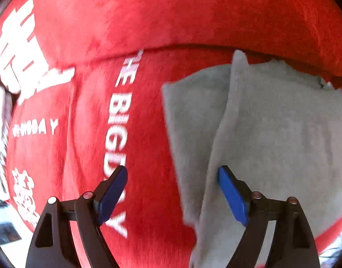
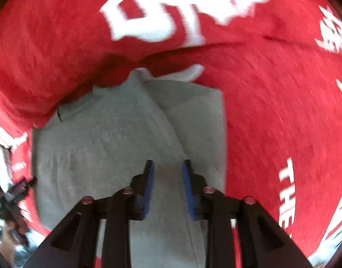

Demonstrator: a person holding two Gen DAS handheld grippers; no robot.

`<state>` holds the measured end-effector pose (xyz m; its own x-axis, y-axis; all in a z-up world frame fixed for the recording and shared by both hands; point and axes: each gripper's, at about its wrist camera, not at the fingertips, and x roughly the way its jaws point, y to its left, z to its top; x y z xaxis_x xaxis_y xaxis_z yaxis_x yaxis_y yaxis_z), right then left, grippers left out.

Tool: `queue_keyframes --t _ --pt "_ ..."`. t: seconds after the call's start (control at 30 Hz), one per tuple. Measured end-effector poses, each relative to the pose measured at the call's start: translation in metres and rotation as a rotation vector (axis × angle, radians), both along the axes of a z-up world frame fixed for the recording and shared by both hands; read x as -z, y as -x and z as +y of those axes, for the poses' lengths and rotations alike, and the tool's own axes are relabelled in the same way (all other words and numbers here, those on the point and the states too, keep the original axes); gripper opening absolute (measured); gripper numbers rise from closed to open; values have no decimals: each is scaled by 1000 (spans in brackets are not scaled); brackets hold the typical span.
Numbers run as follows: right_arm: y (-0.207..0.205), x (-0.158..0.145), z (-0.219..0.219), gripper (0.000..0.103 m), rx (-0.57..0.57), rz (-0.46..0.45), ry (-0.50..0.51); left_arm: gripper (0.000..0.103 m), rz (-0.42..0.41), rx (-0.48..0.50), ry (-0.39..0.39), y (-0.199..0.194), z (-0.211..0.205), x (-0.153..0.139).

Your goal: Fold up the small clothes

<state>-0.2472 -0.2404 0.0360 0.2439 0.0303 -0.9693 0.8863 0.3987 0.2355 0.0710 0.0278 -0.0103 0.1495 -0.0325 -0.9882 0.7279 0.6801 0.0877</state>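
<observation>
The left view shows white words "THE BIG DAY" (image 1: 117, 138) on the red cloth (image 1: 193, 17). The left tool (image 1: 172, 174) is wide open, holding nothing, at the gray garment's (image 1: 271, 134) edge. The right tool (image 2: 167, 167) is partly open, right over the gray garment (image 2: 108, 138).

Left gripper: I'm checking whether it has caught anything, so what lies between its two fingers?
In the left wrist view the left gripper stands open; between its fingers lie red cloth and the grey garment's left edge, ungripped.
</observation>
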Motion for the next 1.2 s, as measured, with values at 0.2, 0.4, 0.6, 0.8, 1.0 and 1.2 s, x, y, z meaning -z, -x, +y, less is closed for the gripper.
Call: queue_keyframes --t 0.2,0.4,0.6,0.8,1.0,1.2 --pt "60 -14 62 66 136 -228 -277 84 330 -182 94 22 62 -1" --pt "108 28 107 66 408 -217 -414 84 369 -261 70 46 78 22" --pt "114 37 87 8 573 -291 -365 14 330 -273 121 31 84 13" --pt "91 17 71 10 276 -97 -231 15 229 -152 88 43 81 13" --pt "109 17 78 26 300 -30 -258 15 223 -107 63 43 93 -15" --pt "73 -28 91 25 157 -66 -151 15 148 -46 184 12 63 -56"
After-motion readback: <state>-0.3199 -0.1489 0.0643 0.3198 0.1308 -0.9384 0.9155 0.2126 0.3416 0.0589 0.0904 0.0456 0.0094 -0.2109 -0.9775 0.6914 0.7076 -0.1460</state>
